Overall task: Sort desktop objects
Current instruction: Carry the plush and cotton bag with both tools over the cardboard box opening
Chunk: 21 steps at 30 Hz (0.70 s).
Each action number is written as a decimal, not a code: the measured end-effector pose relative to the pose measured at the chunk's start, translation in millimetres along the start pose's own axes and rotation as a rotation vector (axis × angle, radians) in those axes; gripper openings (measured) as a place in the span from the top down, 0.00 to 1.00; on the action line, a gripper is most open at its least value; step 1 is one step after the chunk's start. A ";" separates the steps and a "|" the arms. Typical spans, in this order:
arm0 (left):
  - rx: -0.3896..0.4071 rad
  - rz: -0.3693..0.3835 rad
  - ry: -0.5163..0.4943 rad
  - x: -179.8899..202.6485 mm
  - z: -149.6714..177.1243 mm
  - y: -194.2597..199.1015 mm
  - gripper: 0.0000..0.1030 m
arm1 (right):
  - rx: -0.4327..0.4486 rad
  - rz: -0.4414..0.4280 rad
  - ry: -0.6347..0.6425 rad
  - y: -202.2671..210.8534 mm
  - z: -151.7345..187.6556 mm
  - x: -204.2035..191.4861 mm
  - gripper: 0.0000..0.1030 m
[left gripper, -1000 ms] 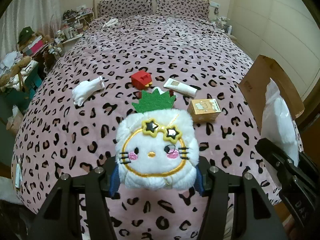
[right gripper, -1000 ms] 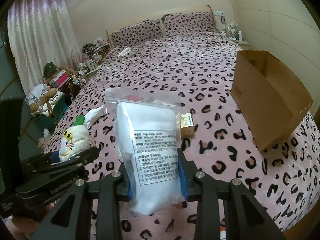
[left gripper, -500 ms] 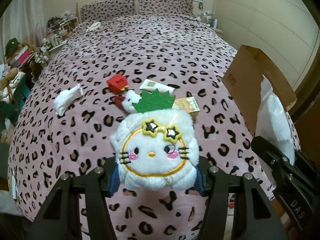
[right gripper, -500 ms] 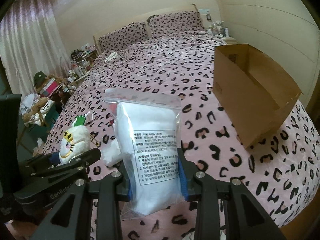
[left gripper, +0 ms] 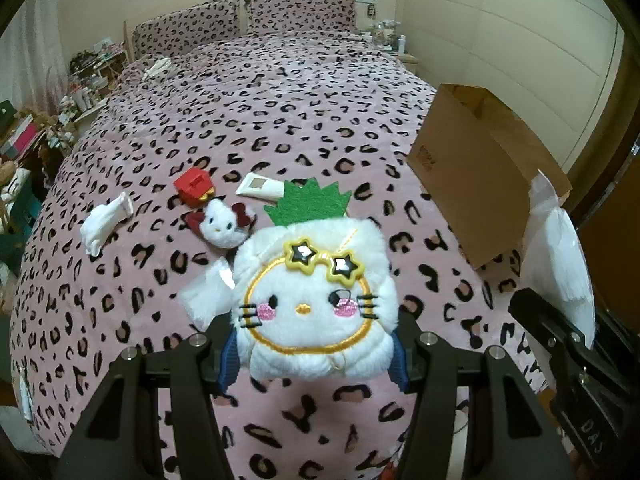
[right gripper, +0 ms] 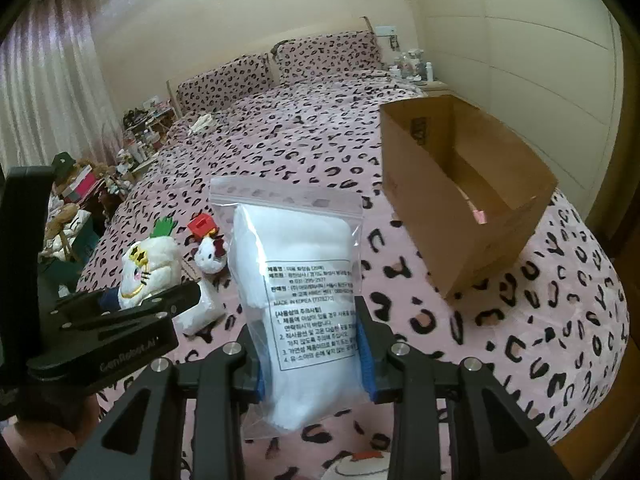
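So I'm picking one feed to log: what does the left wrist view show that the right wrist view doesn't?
Only the left wrist view: the white tube and the white rolled cloth on the bed.
Only the right wrist view: the open brown cardboard box's inside, and the printed label on the clear zip bag of white pads.
Both: that bag, the white cat plush with star glasses, the small white plush head, the red box.

Leopard-print bedspread (left gripper: 280, 92), two matching pillows (right gripper: 276, 68), curtain (right gripper: 44, 92).
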<state>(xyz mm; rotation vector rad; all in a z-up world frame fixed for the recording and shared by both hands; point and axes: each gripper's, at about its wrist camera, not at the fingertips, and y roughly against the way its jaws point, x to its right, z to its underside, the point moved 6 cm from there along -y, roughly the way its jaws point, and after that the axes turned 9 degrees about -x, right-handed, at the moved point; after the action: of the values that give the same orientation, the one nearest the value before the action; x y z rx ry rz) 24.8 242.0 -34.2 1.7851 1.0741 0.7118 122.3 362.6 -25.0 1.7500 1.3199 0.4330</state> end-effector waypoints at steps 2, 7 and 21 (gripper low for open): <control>0.002 0.003 -0.015 6.7 -3.1 -0.4 0.44 | 0.007 0.006 -0.004 3.5 -0.6 4.5 0.67; 0.004 0.007 -0.046 21.4 -8.7 -1.3 0.43 | 0.026 0.022 -0.022 10.4 -5.1 15.9 0.67; 0.004 0.028 -0.109 53.1 -24.7 -11.0 0.43 | 0.037 0.043 -0.055 9.1 -12.2 40.8 0.67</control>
<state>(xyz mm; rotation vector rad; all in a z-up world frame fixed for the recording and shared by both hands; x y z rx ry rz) 25.0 301.6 -32.5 1.8239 0.9803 0.6212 134.3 404.1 -19.9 1.8112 1.2607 0.3842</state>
